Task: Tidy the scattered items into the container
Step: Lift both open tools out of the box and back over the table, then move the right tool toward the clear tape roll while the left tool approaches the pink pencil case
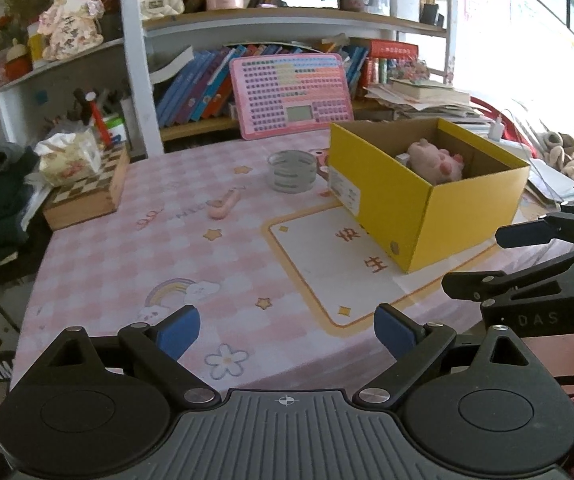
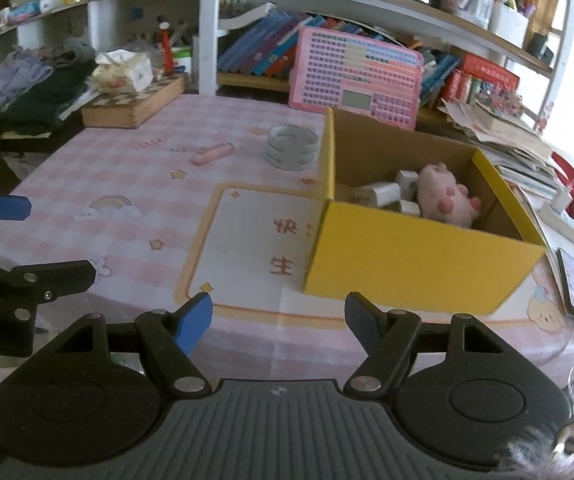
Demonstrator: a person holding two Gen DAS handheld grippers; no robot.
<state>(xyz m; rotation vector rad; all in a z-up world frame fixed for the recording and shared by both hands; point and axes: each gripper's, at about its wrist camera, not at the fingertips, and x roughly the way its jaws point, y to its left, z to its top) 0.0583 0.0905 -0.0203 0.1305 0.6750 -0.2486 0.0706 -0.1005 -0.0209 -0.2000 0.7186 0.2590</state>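
On the table point(image 1: 99, 280), the pen point(image 1: 225, 205) lies slanted toward the far edge, nearer my open, empty left claw point(image 1: 287, 330) than my open right claw point(image 2: 279, 320).

Yellow box point(image 2: 419, 264) matt cardboard; plush toy point(image 2: 445, 196) fuzzy; tablecloth point(image 1: 191, 248) smooth; chessboard box point(image 1: 87, 192) wood

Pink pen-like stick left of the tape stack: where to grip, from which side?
Grip the pink stick mid-length, from above, fingers across its narrow width. It lies flat on the tablecloth, apart from the tape stack, so only its long sides offer purchase. Left gripper looks nearer.
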